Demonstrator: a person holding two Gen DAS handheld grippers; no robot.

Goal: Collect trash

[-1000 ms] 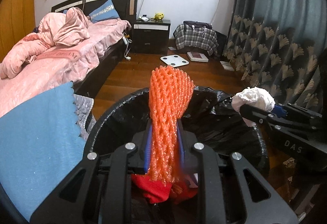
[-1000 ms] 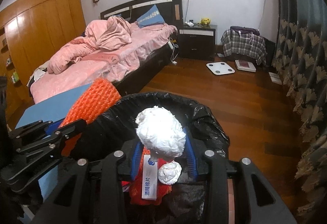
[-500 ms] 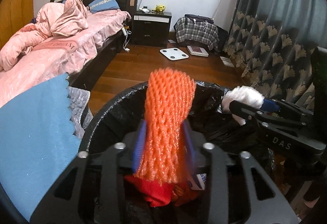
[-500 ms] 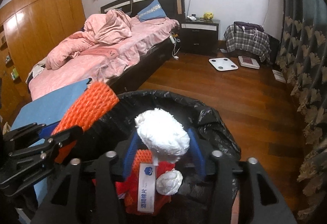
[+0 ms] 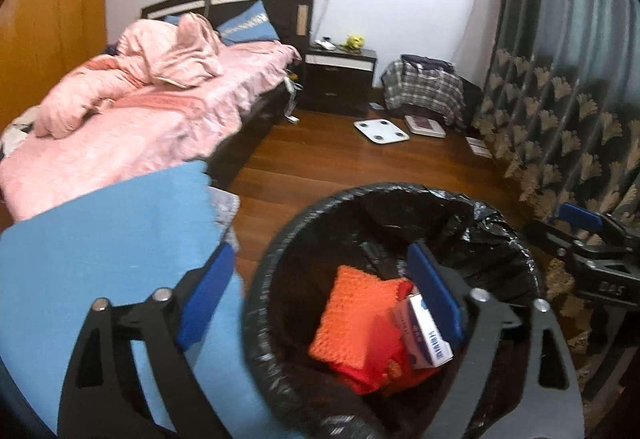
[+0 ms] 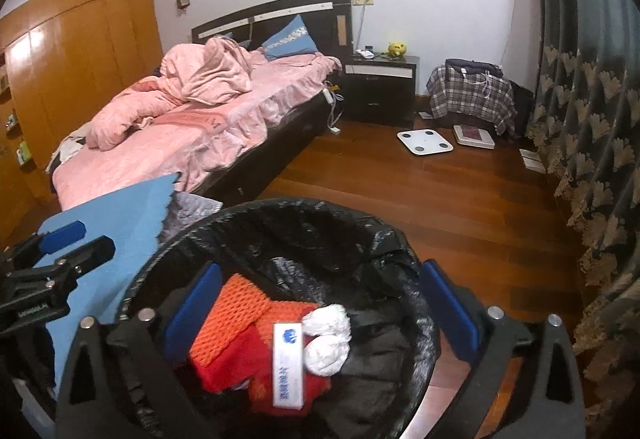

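**Trash released into the bin**

Both pieces of trash had been dropped since the earlier frames: the orange foam net and the white paper wad were seen lying inside the black-lined bin, below the spread, empty left claw and right claw.

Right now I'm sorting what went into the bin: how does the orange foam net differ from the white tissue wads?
The net is orange, open mesh and lies flat toward the bin's left; the wads are white, crumpled into two round balls, right of centre. The net looks larger than both wads together. Both lie inside the black-lined bin beside a small box, and neither is held: both claws are open.
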